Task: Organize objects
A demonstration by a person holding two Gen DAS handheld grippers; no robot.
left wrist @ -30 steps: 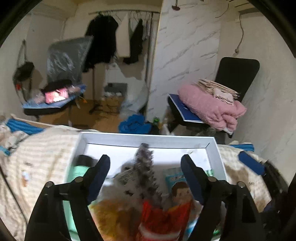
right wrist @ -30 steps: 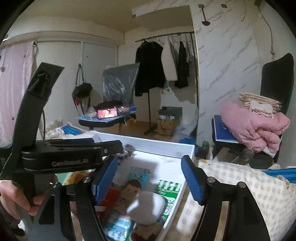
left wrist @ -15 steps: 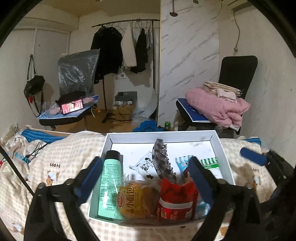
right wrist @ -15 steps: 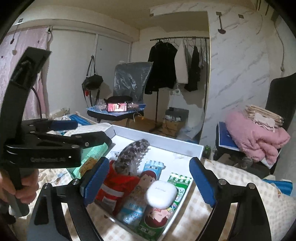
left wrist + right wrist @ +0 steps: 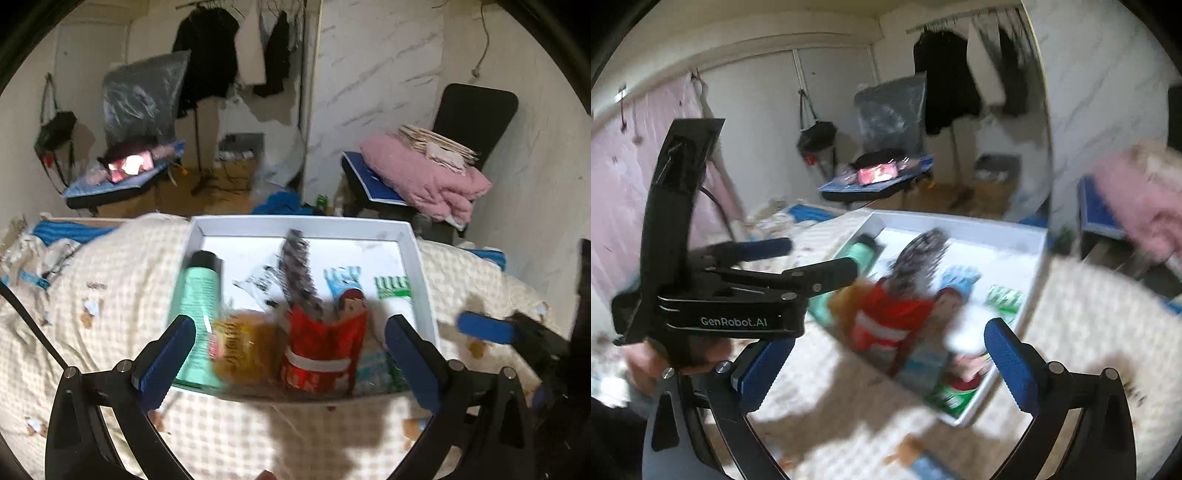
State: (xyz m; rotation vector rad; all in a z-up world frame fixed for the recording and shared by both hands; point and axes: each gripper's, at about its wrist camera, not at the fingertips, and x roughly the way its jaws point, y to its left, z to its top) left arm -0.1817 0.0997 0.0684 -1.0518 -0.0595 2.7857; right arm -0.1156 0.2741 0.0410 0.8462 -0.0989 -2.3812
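Note:
A white tray (image 5: 303, 223) lies on the checked bedcover and holds a green tube (image 5: 199, 306), a yellow snack bag (image 5: 242, 349), a red snack bag (image 5: 317, 354), a dark hair claw (image 5: 299, 269) and other packets. My left gripper (image 5: 290, 363) is open and empty, just in front of the tray's near edge. My right gripper (image 5: 886, 369) is open and empty, in front of the tray (image 5: 964, 223) to its right. The left gripper's body (image 5: 731, 295) shows at the left of the right wrist view. The right wrist view is blurred.
A black chair with a pink blanket (image 5: 424, 181) stands behind the bed at right. Another chair with a blue cushion and clutter (image 5: 122, 173) stands at back left. Clothes hang on a rack (image 5: 214, 55). A marble-pattern wall (image 5: 376, 92) is behind.
Both grippers have pulled back from the tray and away from its contents. The tray now lies farther ahead of both. Both stay open and empty.

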